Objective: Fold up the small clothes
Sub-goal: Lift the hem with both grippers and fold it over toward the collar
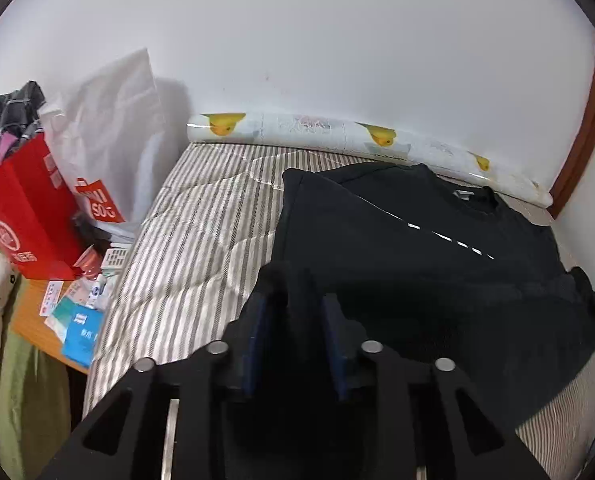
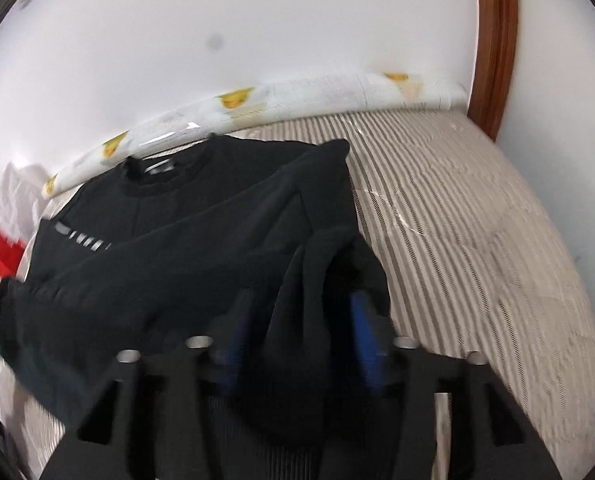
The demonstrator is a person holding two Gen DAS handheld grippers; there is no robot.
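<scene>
Two grippers: both low over one black sweater [image 1: 437, 264], one at each near corner of the fold.
Clutter at far left: red bag [image 1: 25, 216] and white shopping bag [image 1: 113, 128] beside the bed, with boxes and papers below; all well apart from the work.
Bed: striped mattress [image 1: 193, 248], bare on the left side; long roll with yellow ducks [image 1: 321, 130] lying against the wall behind.
Sweater: spread on the mattress, collar toward the wall, both sides folded in toward the middle, near edge hanging at the grippers.
Left gripper [image 1: 293, 300]: partly open, dark cloth lying between the blue pads [image 1: 257, 332]; too dark to tell whether they pinch it, likely not gripped.
Right gripper [image 2: 301, 320]: wider apart, a thick bunch of the sweater's near edge between the pads [image 2: 363, 332] but not pressed by them; view blurred.
Step in hand: letting go of the near edge, or about to take it; cannot tell which, most likely the release after a fold.
Progress: sides in, lengthwise fold not yet finished by the look of it.
Next move calls for: lifting both grippers clear without dragging the cloth, or an even grip at both corners and a level carry of the near edge toward the collar.
Risk: loose bunch at the right corner snagging on a pad and undoing the fold.
</scene>
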